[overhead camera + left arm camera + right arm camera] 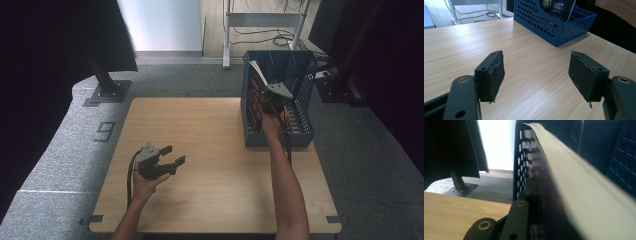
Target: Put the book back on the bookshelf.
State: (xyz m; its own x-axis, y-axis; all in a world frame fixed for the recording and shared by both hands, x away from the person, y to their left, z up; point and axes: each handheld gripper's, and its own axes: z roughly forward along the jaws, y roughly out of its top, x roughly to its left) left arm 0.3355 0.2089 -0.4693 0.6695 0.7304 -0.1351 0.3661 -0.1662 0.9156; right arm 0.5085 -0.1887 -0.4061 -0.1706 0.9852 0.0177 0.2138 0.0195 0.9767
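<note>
A pale wooden table (pixel 210 150) stands on grey speckled carpet (pixel 60 145), and a dark figure nine (pixel 105 131) is marked on the floor just off its left edge. Beyond the far left corner a black post rises from a bolted base plate (pixel 107 92), with dark curtain (pixel 55 45) hanging above it. Farther back, a grey metal stand (pixel 265 22) sits on a lighter floor, loose black cables (pixel 265 35) trailing around its legs.
</note>
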